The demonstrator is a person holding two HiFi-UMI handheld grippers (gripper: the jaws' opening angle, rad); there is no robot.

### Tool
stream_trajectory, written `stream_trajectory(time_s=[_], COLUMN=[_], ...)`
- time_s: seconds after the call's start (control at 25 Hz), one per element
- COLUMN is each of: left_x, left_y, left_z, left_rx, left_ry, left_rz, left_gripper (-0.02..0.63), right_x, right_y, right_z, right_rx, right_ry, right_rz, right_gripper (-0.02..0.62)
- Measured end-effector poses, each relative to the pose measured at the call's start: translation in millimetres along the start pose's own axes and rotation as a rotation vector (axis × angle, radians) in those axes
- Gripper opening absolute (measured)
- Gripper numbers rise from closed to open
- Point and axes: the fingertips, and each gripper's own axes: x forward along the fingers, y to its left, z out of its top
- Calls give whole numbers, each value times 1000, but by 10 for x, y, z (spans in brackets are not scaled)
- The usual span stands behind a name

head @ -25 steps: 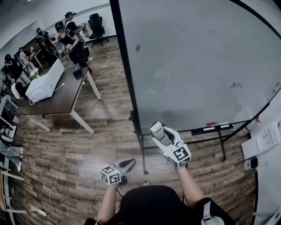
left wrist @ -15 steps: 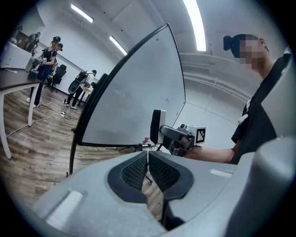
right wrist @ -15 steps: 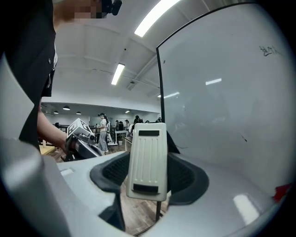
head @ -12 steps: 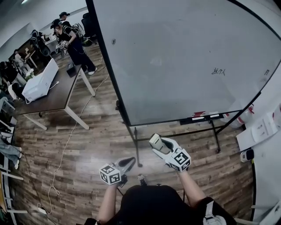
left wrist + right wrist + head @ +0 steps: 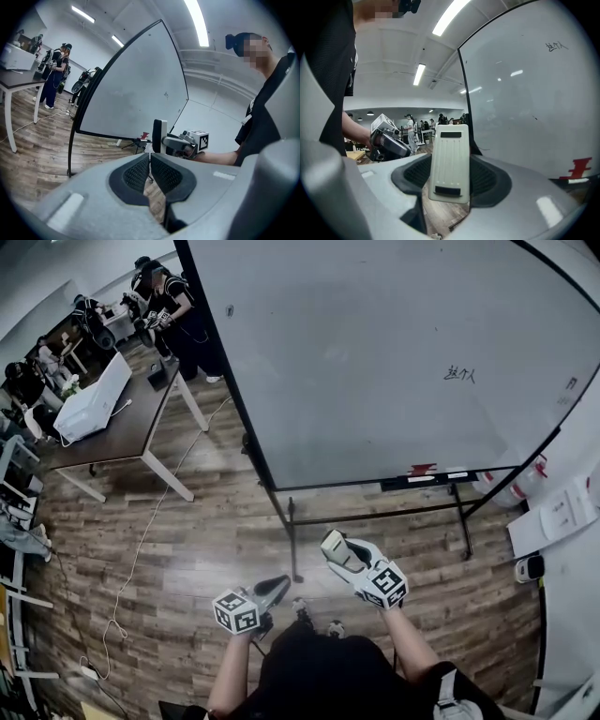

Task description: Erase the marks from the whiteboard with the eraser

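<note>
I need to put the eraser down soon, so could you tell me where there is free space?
The table's near end is bare, beside the white box. The floor between table and whiteboard is open but for a cable. The board's ledge looks crowded.

From the head, looks steeply down onto left gripper (image 5: pixel 279 585) and right gripper (image 5: pixel 342 554), whiteboard (image 5: pixel 375 352) far ahead. From the left gripper, faces forward-right, right gripper near. From the right, faces forward-left, eraser (image 5: pixel 450 161) close. Shares the whiteboard throughout, perhaps its writing (image 5: pixel 459 374) too.
</note>
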Motion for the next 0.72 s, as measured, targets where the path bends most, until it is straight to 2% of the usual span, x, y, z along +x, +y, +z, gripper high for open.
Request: stream_trajectory(time_s=[0.2,0.72], left_x=[-55,-76], left_y=[-49,-174], left_z=[-102,-56], left_rx=[0,27], left_ry=[-12,-48], left_rz=[15,25], left_gripper=[18,18], right_x=[-70,-156], right_y=[100,279], right_z=[-88,-23], right_rx=[1,-7], right_ry=[6,-8], right_rz=[11,23], right_gripper=[255,255])
